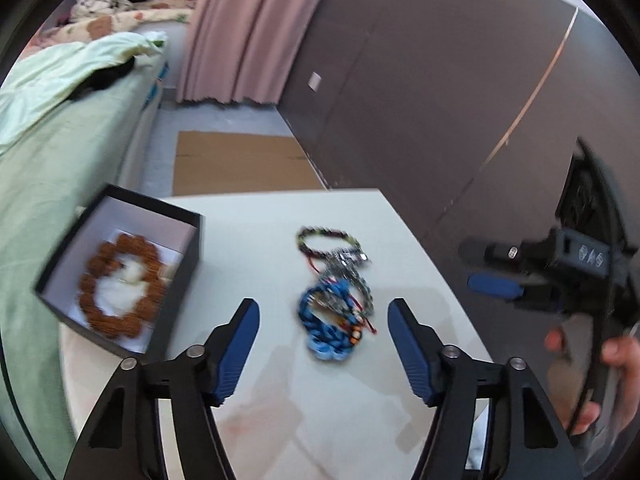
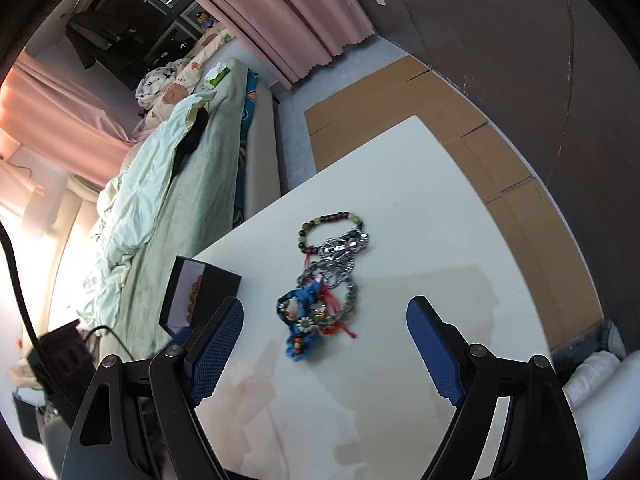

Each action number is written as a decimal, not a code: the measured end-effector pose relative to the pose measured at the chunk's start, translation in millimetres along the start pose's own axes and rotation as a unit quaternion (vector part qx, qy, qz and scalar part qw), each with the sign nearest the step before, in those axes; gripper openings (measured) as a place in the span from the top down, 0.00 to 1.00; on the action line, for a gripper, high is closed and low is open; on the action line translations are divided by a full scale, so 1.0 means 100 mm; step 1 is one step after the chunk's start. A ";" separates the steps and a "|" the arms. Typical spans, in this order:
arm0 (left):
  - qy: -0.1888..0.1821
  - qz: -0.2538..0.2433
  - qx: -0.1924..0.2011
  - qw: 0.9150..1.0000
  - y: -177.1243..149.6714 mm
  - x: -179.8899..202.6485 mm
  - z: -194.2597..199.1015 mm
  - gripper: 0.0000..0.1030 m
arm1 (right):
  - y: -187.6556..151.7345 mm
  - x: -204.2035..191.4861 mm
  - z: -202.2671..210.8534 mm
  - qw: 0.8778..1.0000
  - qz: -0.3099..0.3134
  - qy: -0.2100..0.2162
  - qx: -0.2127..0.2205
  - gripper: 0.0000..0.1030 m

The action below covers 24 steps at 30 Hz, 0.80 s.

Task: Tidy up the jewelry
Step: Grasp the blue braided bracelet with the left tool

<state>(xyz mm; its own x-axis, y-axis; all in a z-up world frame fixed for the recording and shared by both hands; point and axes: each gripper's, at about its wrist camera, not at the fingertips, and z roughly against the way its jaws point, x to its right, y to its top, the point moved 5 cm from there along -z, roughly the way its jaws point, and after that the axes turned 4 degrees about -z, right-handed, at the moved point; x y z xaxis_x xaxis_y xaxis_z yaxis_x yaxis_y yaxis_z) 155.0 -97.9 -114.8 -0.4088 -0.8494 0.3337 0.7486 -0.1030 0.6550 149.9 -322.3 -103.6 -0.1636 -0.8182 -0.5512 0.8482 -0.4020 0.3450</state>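
Left gripper [image 1: 324,318] spread, nothing between the pads, hovering short of the tangled jewelry pile [image 1: 336,300] on the white table [image 1: 400,240]. Right gripper [image 2: 325,324] likewise spread and empty, aimed at the same pile. Black box [image 1: 120,272] at the table's left corner, already holding 1 brown bead bracelet [image 1: 120,284]. Blue braided bracelet [image 2: 300,324] nearest, knotted with a silver chain [image 2: 344,276] and red cords; beaded bracelet [image 2: 328,232] at the far end. Likely snag: lifting 1 piece drags the rest, spilling or snapping a cord. Box close to the table edge, easily nudged off.
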 end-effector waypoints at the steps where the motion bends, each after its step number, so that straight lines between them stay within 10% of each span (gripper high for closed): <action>1: -0.004 -0.003 -0.005 1.000 -0.02 0.03 -0.06 0.39 | 0.01 0.03 0.00 1.000 0.000 -0.001 -0.001 0.18; 14: -0.001 -0.044 -0.052 0.998 -0.21 0.29 -0.62 0.55 | 0.21 0.40 0.07 1.000 -0.012 -0.028 0.005 0.18; 17: 0.016 -0.052 -0.060 0.997 -0.23 0.25 -0.69 0.90 | 0.22 0.38 0.02 1.000 -0.008 -0.024 0.000 0.18; 24: 0.011 -0.032 -0.028 0.999 -0.07 0.17 -0.49 0.92 | 0.14 0.18 -0.31 0.999 0.020 -0.016 -0.036 0.21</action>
<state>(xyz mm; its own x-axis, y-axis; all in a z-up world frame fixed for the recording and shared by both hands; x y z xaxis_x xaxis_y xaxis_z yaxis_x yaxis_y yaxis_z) 168.4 -136.7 -147.4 -0.4448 -0.8518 0.2768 0.7500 -0.1854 0.6349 174.3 -329.7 -131.7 -0.1445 -0.8460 -0.5133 0.8879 -0.3398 0.3101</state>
